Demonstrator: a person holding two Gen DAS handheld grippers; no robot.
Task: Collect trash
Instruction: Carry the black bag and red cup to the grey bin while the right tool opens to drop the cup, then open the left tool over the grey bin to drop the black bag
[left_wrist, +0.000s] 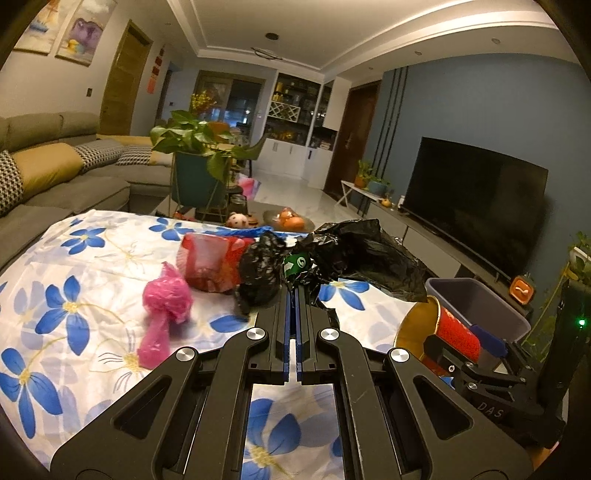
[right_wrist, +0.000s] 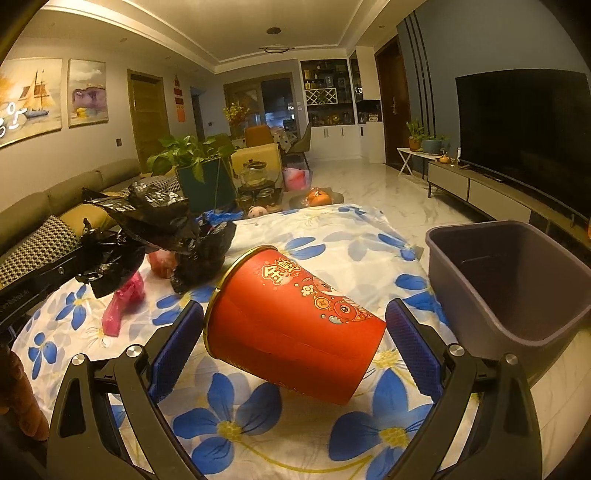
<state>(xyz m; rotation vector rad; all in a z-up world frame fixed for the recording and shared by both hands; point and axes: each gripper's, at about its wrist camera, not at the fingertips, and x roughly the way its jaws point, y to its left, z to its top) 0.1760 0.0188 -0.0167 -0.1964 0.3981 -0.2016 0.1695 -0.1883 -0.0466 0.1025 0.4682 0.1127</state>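
The left gripper (left_wrist: 295, 291) is clamped tight on a crumpled black plastic bag (left_wrist: 365, 251), lifted above the white tablecloth with blue flowers (left_wrist: 74, 295). The right gripper (right_wrist: 295, 325) holds a red paper cup with a gold rim (right_wrist: 295, 325) (tilted on its side) between wide-set blue pads (right_wrist: 413, 343), just beside the grey plastic bin (right_wrist: 517, 280).

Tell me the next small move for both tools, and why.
Probably carry the red cup rightward over the grey bin: the right tool holds it lifted above the table, and the bin beside it looks empty. The left tool already pinches the black bag.
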